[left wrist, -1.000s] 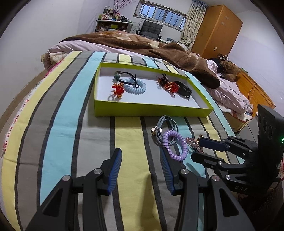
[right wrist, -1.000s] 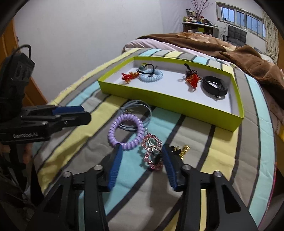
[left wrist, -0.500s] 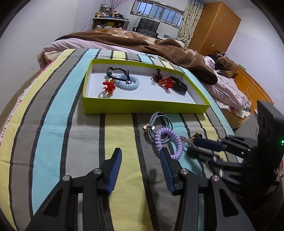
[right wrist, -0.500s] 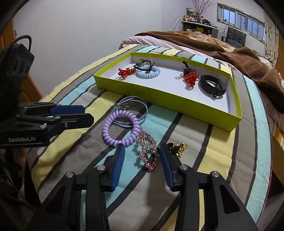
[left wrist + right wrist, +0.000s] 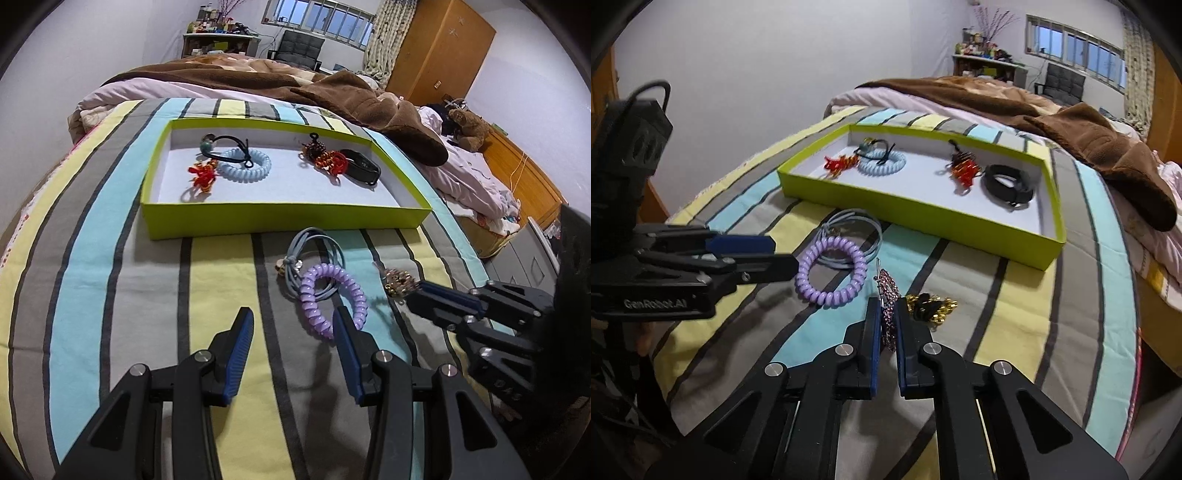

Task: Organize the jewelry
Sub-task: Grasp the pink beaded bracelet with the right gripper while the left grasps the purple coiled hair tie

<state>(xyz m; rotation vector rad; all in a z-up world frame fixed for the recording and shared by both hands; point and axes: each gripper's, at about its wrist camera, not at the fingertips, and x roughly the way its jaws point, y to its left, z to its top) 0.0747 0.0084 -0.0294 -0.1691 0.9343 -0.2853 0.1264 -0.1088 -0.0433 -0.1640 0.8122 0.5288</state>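
Lower centre, right gripper (image 5: 886, 325): jaws clamped on pink beaded chain (image 5: 887, 295).
Left gripper (image 5: 291, 332): jaws wide, empty.
Advice: lift straight, clear purple coil (image 5: 831, 269), carry to green tray (image 5: 1049, 240).

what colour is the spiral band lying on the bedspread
Purple; the spiral band shows best in the right wrist view.

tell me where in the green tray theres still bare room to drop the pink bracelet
Bare floor runs along the tray's near wall, and between the blue coil tie and the red charm. The left end and the right end by the black band are crowded.
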